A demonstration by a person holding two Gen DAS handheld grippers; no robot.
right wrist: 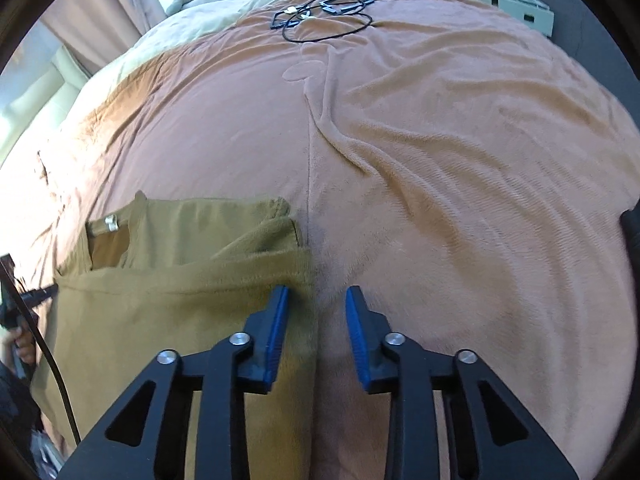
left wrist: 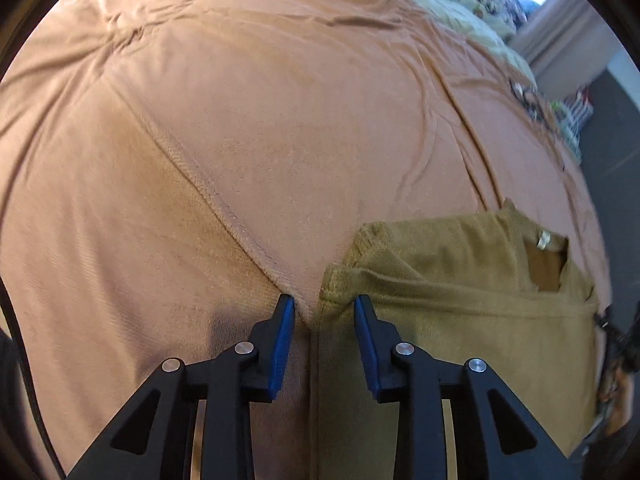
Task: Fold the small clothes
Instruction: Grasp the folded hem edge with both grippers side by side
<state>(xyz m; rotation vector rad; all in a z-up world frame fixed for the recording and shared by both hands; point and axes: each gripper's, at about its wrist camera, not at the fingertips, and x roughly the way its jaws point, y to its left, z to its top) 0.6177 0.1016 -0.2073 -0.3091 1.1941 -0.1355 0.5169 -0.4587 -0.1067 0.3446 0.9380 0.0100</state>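
Through my left wrist camera, the olive-brown knit garment (left wrist: 460,300) lies flat in the lower right of the frame on the peach-brown plush bedspread (left wrist: 240,120). My left gripper (left wrist: 325,304) straddles the garment's left side edge, just below a folded-in sleeve: one blue pad over the bedspread, the other over the cloth. The jaws stand at a narrow gap and I see no fabric pinched between the pads, so nothing is held.

Through my right wrist camera, the same garment sits in the lower left, its neck opening with a small white label toward the left edge. My right gripper (right wrist: 317,294) straddles the garment's right side edge, one pad on the knit, the other over bare bedspread, also narrow and not gripping. A black cable and small dark frames (right wrist: 324,10) lie far up the bed.

I judge I am setting up a side grasp for the next fold. Next, both pads must dig under the edge and pinch only the garment, not the plush beneath.
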